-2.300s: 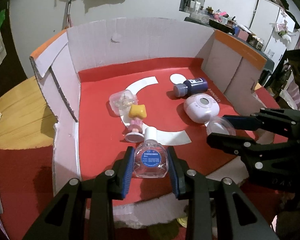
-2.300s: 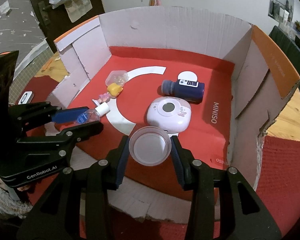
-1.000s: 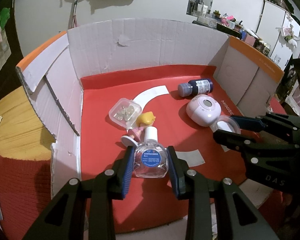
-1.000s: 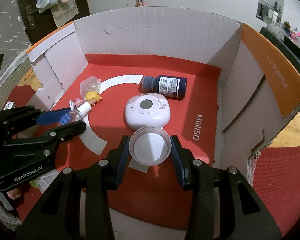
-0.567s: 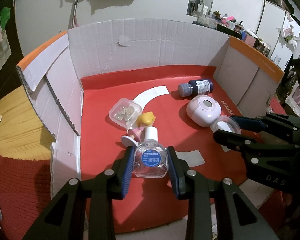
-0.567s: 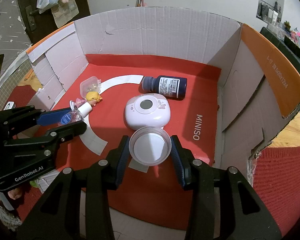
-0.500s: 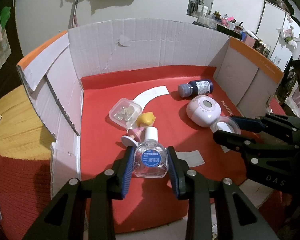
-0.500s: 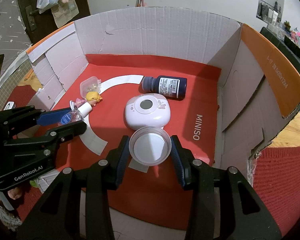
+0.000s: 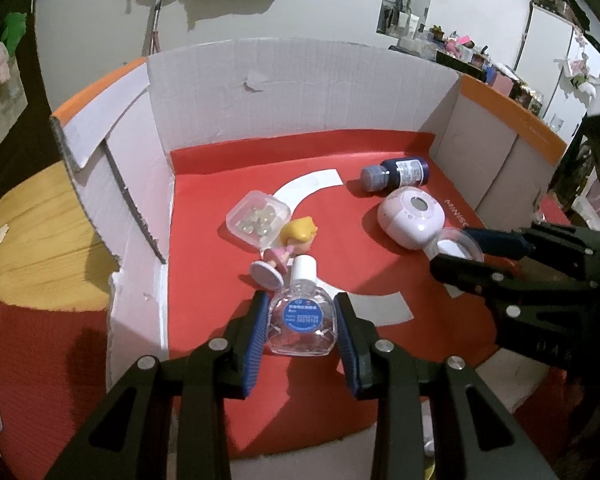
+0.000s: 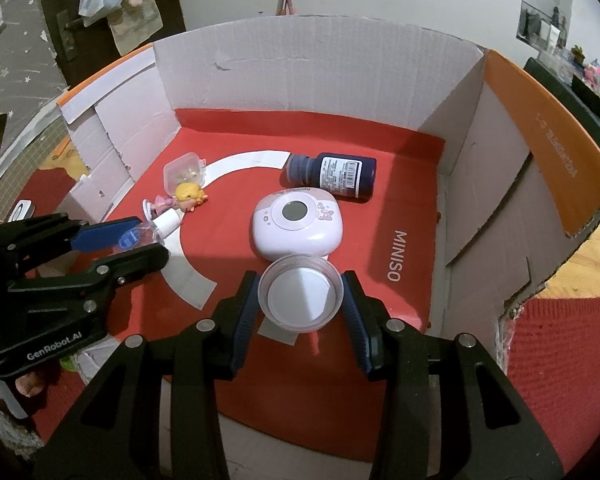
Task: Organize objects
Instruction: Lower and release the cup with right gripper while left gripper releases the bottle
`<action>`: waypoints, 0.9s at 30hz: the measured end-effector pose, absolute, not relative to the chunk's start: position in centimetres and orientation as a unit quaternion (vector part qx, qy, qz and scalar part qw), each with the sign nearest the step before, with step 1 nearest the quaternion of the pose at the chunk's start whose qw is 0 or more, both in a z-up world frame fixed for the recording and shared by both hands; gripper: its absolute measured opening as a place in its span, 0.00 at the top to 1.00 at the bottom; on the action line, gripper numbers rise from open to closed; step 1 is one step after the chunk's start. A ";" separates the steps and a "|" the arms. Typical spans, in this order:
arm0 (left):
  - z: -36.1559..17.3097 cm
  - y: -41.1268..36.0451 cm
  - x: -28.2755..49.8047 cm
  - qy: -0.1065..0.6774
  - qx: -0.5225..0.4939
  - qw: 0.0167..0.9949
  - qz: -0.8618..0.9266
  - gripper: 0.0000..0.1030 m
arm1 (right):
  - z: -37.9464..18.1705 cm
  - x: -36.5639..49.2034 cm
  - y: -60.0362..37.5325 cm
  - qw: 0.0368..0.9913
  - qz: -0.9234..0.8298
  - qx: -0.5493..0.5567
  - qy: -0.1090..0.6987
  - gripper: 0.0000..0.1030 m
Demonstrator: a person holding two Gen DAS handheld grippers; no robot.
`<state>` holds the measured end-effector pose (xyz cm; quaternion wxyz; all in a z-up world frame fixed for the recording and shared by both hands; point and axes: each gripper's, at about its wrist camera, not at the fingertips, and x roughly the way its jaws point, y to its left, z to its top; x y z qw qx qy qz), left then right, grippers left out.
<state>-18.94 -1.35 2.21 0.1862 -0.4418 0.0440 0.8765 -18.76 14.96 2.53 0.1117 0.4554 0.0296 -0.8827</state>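
Since the earliest frames both loads have been carried forward over the cardboard box's near edge, and across the last second almost nothing has shifted; both views match the previous ones. Clear dropper bottle [image 9: 301,319] is clamped between the blue pads of the left gripper [image 9: 301,322], white cap pointing away, just short of the pink doll figurine [image 9: 288,248], which lies on its side touching the small clear lidded tub [image 9: 259,219] of beads. Round clear lidded cup [image 10: 300,296] is clamped in the right gripper [image 10: 300,300], narrow jaws pressed on its rim, held just in front of the white-and-pink round device [image 10: 298,224]; whether cup and device touch cannot be told. Dark blue bottle [image 10: 336,176] lies on its side behind the device, near the back wall. All of it sits inside the cardboard box [image 10: 300,72], on its red floor with the white arc print. Whether either held item rests on the floor or hangs above it cannot be judged from these angles. Judged stage: carry done, both items positioned for release inside the box, release not yet made. Likely risk on release: dropper bottle tipping onto the figurine, cup nudging the device.
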 end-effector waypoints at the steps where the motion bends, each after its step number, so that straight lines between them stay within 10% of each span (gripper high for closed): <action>1: 2.2 -1.4 -18.8 0.046 -0.441 0.185 0.877 0.66 | 2.6 -18.7 15.0 0.112 -0.883 0.455 0.031 0.61; 27: 2.6 -0.3 -17.8 0.054 -0.425 0.173 0.887 0.51 | 3.5 -17.1 14.7 0.120 -0.889 0.441 0.040 0.48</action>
